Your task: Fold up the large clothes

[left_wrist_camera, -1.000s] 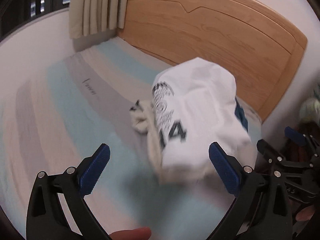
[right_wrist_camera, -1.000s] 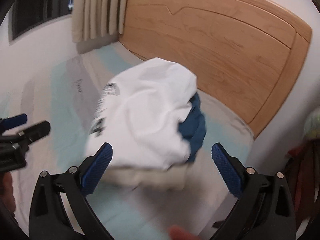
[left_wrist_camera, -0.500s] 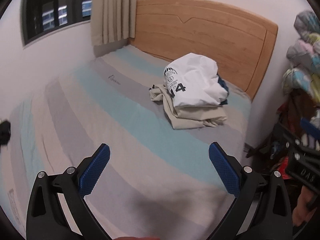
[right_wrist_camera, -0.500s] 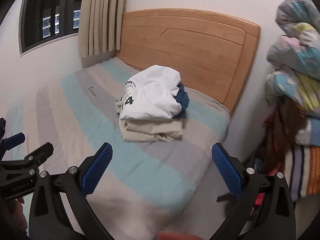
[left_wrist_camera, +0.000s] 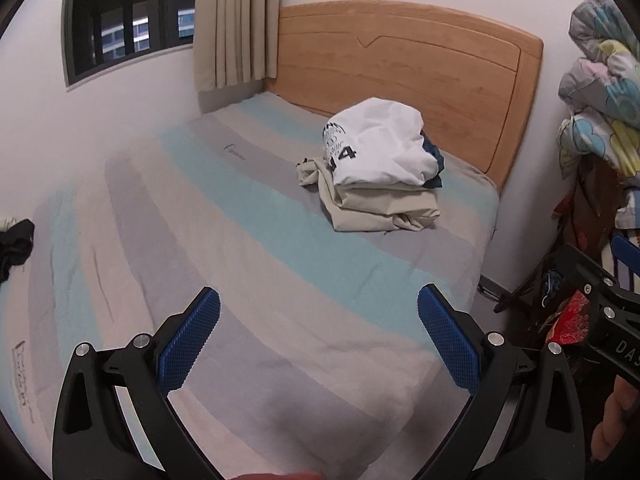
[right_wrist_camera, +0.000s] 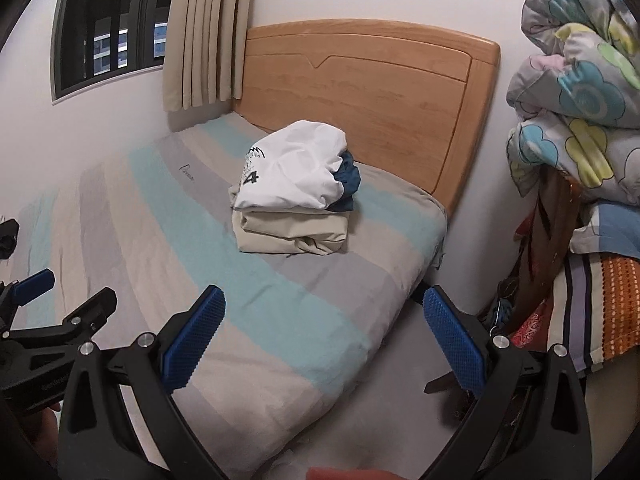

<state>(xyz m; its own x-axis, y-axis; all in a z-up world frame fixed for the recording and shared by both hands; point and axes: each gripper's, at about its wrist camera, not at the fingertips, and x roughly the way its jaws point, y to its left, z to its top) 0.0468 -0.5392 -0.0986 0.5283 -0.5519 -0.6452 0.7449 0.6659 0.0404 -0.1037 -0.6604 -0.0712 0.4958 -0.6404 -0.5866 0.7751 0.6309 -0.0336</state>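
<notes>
A folded white T-shirt with dark print (left_wrist_camera: 380,146) lies on top of a folded beige garment (left_wrist_camera: 380,206) and a dark blue one (left_wrist_camera: 434,156), stacked near the headboard; the stack also shows in the right wrist view (right_wrist_camera: 292,176). My left gripper (left_wrist_camera: 318,340) is open and empty, well back from the stack over the striped sheet. My right gripper (right_wrist_camera: 324,336) is open and empty near the bed's right edge. Each gripper shows at the edge of the other's view.
The bed (left_wrist_camera: 240,240) has a striped blue, grey and beige sheet and a wooden headboard (left_wrist_camera: 400,64). A dark garment (left_wrist_camera: 14,242) lies at the far left. Piled floral quilts (right_wrist_camera: 580,80) and blankets stand right of the bed. A window and curtain (left_wrist_camera: 236,20) are behind.
Both grippers have pulled far back from the stack, which filled the views a second ago. The white T-shirt now rests on the stack. Both grippers stay open.
</notes>
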